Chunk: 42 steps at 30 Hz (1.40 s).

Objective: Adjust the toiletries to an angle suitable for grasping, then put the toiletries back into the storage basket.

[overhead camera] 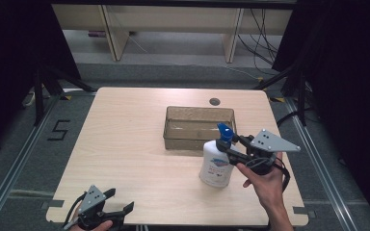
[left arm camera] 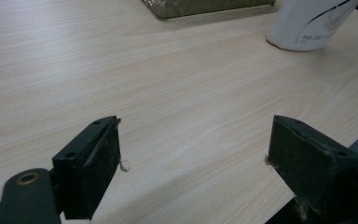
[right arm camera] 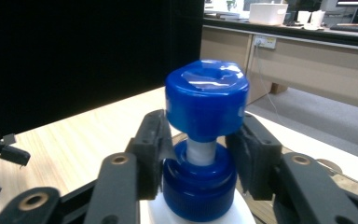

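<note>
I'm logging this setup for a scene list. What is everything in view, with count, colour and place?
Bottle: one, white with blue pump cap, upright, near-right of table.
Bin: one, translucent brownish, table centre, just behind the bottle.
Table: one, light wood.
Floor marking: one black "5", left of table.
Right claw: one, black, jaws closed around the bottle's blue collar.
Left claw: one, black, open, near-left table edge.

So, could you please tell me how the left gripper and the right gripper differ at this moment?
The left gripper has jaws spread wide with nothing between them; the right gripper has jaws shut on the bottle at its blue pump collar. The left sits at the table's near edge, the right near the tray. Both are hand-held.
</note>
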Each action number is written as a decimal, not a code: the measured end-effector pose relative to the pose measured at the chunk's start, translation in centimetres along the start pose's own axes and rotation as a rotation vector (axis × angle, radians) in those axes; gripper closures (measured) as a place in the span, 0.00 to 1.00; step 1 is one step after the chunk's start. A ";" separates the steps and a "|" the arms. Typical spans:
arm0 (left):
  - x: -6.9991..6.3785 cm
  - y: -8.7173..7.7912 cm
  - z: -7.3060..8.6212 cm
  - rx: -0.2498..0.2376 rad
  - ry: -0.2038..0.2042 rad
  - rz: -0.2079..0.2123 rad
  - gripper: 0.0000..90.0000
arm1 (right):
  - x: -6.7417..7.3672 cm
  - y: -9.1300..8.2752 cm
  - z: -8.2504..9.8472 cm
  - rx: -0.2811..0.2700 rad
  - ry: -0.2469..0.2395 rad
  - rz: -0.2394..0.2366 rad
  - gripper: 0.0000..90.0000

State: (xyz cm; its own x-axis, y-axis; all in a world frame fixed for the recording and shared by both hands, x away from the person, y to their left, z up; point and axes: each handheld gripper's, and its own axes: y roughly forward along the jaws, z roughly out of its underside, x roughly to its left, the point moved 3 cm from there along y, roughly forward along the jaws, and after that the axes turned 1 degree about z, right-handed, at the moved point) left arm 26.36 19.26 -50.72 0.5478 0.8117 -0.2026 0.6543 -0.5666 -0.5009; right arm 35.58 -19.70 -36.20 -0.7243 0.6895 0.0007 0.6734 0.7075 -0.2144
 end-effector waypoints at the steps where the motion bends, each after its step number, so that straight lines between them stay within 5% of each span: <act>1: 0.0 0.0 0.0 -0.005 -0.009 0.003 0.18 | -0.1 -0.1 0.0 0.002 -0.013 0.011 0.66; 3: 0.1 -0.2 0.1 -0.003 0.000 -0.005 0.18 | -0.1 -0.1 -0.1 -0.003 -0.026 0.024 0.67; 4: 0.0 -0.3 0.0 -0.004 0.001 -0.001 0.18 | 0.1 -0.1 0.0 0.012 0.006 0.020 0.67; 6: 0.0 -0.3 0.0 -0.007 0.001 0.002 0.18 | -0.1 0.0 -0.1 -0.006 -0.033 0.026 0.67; 8: -0.1 -0.3 0.0 -0.009 0.000 -0.001 0.18 | 0.2 0.0 -0.1 -0.001 0.015 0.003 0.68; 13: -0.1 0.0 -0.1 0.001 0.007 0.004 0.19 | -0.2 0.4 -0.2 -0.029 -0.029 0.011 0.69; 21: -0.2 0.3 -0.3 0.013 0.015 0.009 0.19 | -0.2 0.4 -0.5 -0.019 -0.008 0.011 0.69; 24: -0.2 0.4 -0.3 -0.001 0.013 0.022 0.19 | -0.5 0.2 -1.2 -0.048 -0.026 0.019 0.69; 27: -0.2 0.2 -0.2 0.004 0.020 0.019 0.19 | -0.1 0.1 -1.8 -0.052 0.006 0.003 0.69; 31: -0.1 0.1 -0.2 -0.001 0.017 0.007 0.19 | -0.1 0.4 -2.7 -0.078 -0.049 0.015 0.69; 37: -0.2 0.1 -0.3 -0.006 0.019 0.009 0.19 | -0.1 0.8 -3.6 -0.098 0.001 -0.022 0.73; 42: -0.1 0.4 -0.2 0.001 0.012 0.011 0.19 | -0.4 1.3 -4.8 -0.113 -0.011 -0.019 0.73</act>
State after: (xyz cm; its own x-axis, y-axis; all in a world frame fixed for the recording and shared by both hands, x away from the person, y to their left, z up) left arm 26.71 18.88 -50.71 0.5611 0.8038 -0.1977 0.6477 -0.5750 -0.4999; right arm 37.50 -18.34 -31.82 -0.7385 0.6742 -0.0071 0.6712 0.7341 -0.1028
